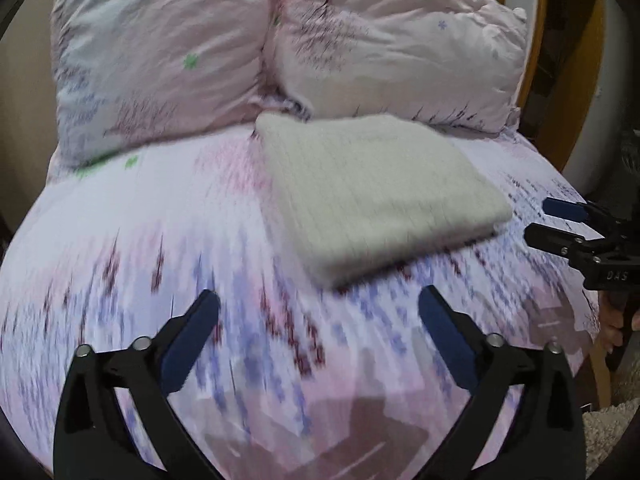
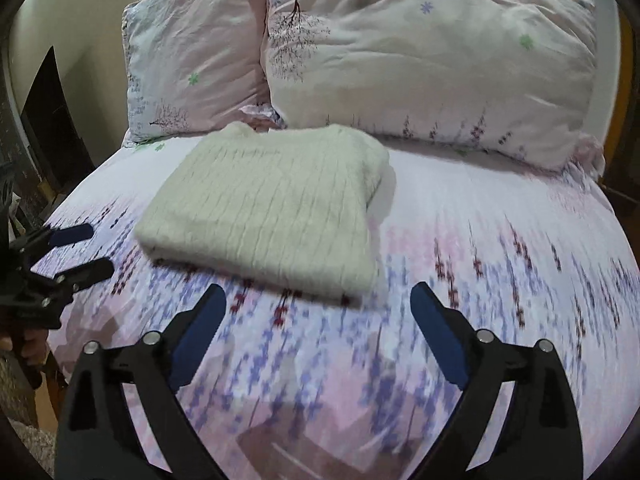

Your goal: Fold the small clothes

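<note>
Left wrist view: folded cream sweater point(image 1: 376, 196) laid on bed point(image 1: 120, 240), frame centre-right, below pillows point(image 1: 168, 60); left tongs point(image 1: 320, 308) spread wide, nothing held.
Right wrist view: sweater centre-left; right tongs point(image 2: 318, 304) spread wide, nothing held.

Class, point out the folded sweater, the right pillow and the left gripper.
Sweater point(image 2: 264, 212), right wrist view, middle of its ribbed top.
Right pillow point(image 2: 432, 60), right wrist view, middle of its face.
Left gripper point(image 1: 320, 316), left wrist view, midway between its fingers.
</note>
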A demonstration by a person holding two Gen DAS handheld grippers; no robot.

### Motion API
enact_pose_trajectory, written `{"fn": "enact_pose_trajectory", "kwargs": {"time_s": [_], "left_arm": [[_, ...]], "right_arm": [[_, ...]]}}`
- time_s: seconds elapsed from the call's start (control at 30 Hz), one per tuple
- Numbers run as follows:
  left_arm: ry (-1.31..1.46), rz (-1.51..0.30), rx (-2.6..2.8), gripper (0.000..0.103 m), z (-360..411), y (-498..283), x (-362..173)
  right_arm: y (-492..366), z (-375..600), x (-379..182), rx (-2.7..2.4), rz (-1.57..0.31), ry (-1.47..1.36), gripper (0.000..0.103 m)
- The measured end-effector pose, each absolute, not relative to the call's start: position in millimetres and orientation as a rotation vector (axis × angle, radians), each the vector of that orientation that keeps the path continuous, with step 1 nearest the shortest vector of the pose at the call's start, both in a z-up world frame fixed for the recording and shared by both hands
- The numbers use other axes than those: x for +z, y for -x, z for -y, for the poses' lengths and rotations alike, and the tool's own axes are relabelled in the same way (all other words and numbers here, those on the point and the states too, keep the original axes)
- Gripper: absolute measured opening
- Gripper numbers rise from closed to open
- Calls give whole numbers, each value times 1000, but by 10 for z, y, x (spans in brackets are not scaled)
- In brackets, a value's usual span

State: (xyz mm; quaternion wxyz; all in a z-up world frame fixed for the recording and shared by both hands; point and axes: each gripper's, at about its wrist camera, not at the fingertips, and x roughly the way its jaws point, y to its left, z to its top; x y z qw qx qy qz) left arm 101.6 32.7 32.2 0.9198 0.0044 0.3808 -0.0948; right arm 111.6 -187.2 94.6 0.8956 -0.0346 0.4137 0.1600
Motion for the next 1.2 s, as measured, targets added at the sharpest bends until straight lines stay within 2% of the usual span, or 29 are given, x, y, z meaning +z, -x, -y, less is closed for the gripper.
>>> {"fn": "enact_pose_trajectory", "kwargs": {"time_s": [0.2, 0.6, 1.2], "left_arm": [[-5, -861, -147, 102, -285, -860, 225], [-53, -1003, -75, 102, -125, -863, 28], [-14, -1044, -88, 102, -164, -902, -59]], "right_arm": [[-914, 1865, 869, 291, -920, 73, 98], [-840, 1807, 639, 237, -1043, 122, 98], [-858, 1755, 494, 216, -1096, 154, 101]]}}
